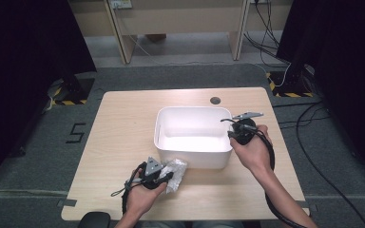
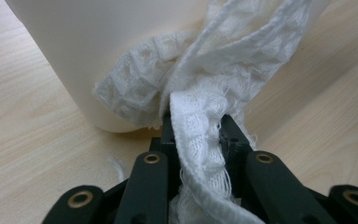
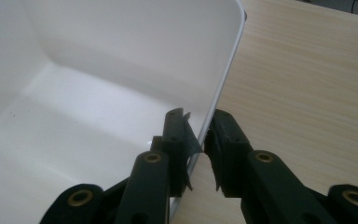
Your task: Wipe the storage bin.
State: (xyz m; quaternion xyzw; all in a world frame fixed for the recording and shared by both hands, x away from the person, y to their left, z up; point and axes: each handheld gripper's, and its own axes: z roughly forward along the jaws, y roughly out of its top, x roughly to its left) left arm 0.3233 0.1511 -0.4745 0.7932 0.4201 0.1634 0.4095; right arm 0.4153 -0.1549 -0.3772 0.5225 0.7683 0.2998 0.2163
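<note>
1. The left tool (image 1: 164,176) has its jaws pressed together on a white lace cloth (image 2: 200,116), pinching a gathered fold of it near the desk (image 1: 119,137) surface.
2. The cloth bunches up ahead of that tool, against the outer wall of the white bin (image 2: 112,51); in the high view the cloth (image 1: 177,170) lies just outside the bin's near wall, at its near left corner.
3. The right tool (image 3: 198,135) straddles the bin's right rim (image 3: 223,79), one jaw inside and one outside. The jaws sit close to the wall, but a gap shows on the outer side, so it appears not firmly clamped.
4. The relation that matters: the bin's open top lies above and ahead of the left tool, past the near wall. The left hand (image 1: 145,194) is the nearer one to the cloth and already has it.
5. Judged from this, the cloth must be lifted over the rim and forward into the bin while the right tool steadies it.
</note>
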